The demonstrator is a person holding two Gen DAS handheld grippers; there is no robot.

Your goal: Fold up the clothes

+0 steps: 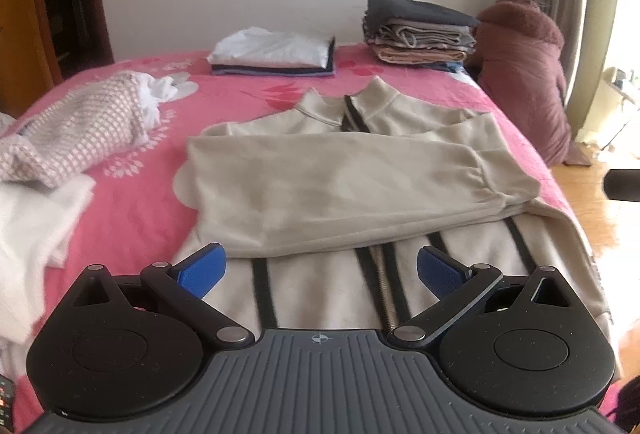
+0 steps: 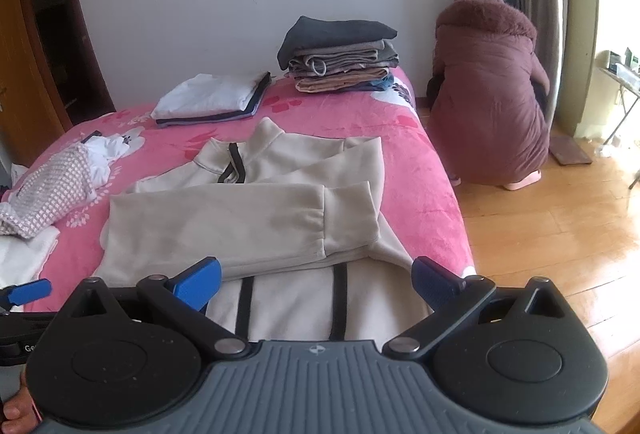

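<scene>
A beige zip jacket (image 1: 336, 190) (image 2: 240, 222) with black stripes lies flat on the pink bedspread (image 1: 132, 194) (image 2: 416, 170), both sleeves folded across its chest. My left gripper (image 1: 320, 268) hovers open above the jacket's hem, nothing between its blue pads. Over the hem's right half my right gripper (image 2: 318, 280) is also open and empty. The left gripper's blue fingertip (image 2: 30, 292) shows at the left edge of the right wrist view.
A white-topped folded pile (image 1: 272, 52) (image 2: 208, 100) and a taller folded stack (image 1: 420, 30) (image 2: 340, 54) sit at the far side of the bed. Loose checked (image 1: 68, 134) and white (image 1: 36, 230) garments lie left. A person in a maroon coat (image 2: 492, 90) crouches on the wooden floor (image 2: 560, 234) to the right.
</scene>
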